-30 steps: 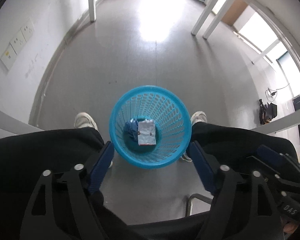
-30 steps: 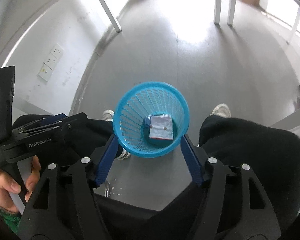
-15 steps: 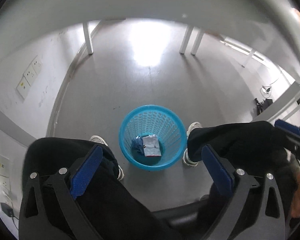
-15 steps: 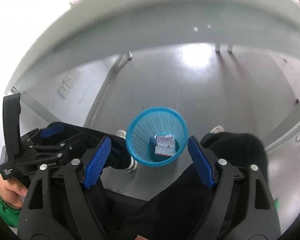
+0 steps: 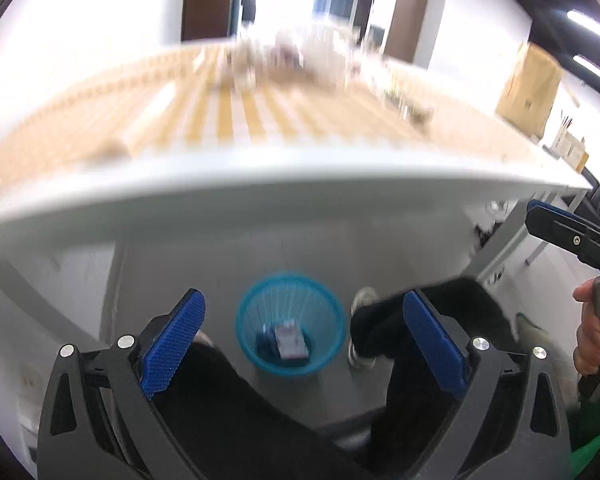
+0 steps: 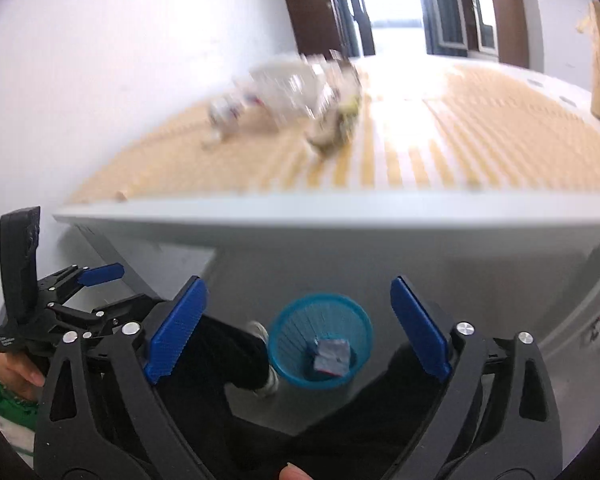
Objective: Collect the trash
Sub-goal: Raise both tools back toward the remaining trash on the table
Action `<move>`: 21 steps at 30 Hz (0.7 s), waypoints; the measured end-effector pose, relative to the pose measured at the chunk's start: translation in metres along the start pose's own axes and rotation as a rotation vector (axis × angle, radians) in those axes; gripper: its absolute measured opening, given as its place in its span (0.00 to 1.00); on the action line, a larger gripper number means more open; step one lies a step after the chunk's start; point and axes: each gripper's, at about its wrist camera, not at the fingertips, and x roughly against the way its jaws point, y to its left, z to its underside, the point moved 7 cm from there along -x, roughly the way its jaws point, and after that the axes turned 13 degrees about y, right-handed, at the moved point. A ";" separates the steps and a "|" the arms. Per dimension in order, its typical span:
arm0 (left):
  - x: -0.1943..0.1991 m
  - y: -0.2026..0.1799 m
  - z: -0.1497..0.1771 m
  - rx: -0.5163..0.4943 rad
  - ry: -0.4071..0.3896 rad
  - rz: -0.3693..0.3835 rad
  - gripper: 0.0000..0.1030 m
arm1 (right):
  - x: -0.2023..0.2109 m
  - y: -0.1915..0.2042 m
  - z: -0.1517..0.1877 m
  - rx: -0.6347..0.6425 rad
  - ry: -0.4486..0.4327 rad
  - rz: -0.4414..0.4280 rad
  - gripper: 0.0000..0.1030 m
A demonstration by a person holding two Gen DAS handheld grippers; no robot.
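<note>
A blue mesh basket [image 5: 256, 320] [image 6: 292, 328] stands on the floor under the table, between a person's feet. In it lie a white packet [image 5: 290, 340] [image 6: 332, 356] and something dark blue. Blurred trash [image 5: 284, 60] [image 6: 300, 92] lies far back on the striped beige tabletop [image 5: 260, 120]. My left gripper [image 5: 303, 300] is open and empty, high above the basket. My right gripper [image 6: 298, 284] is also empty, its jaws opening wider, with nothing between them. Each gripper shows at the edge of the other's view.
The table's white front edge [image 5: 260, 184] [image 6: 340, 208] runs across both views at about the height of the grippers. Black-trousered legs and white shoes [image 5: 362, 300] flank the basket. A cardboard box [image 5: 528, 84] stands at the table's far right. A white wall lies left.
Both grippers have risen from below the table to above its edge, so the tabletop now shows. The basket looks smaller and lower. Both pairs of jaws stand wider apart.
</note>
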 end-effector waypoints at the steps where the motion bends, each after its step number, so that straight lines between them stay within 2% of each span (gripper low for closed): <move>1: 0.010 0.001 -0.008 -0.011 -0.027 -0.010 0.94 | 0.008 0.003 -0.009 0.009 -0.023 -0.010 0.88; 7: 0.037 0.005 -0.043 -0.043 -0.123 -0.061 0.94 | 0.030 0.024 -0.058 0.094 -0.104 0.017 0.90; 13: 0.050 0.019 -0.081 -0.012 -0.161 -0.071 0.94 | 0.034 0.032 -0.100 0.136 -0.137 0.020 0.90; 21: 0.032 0.040 -0.131 0.014 -0.128 -0.101 0.94 | 0.010 0.036 -0.150 0.201 -0.099 0.024 0.89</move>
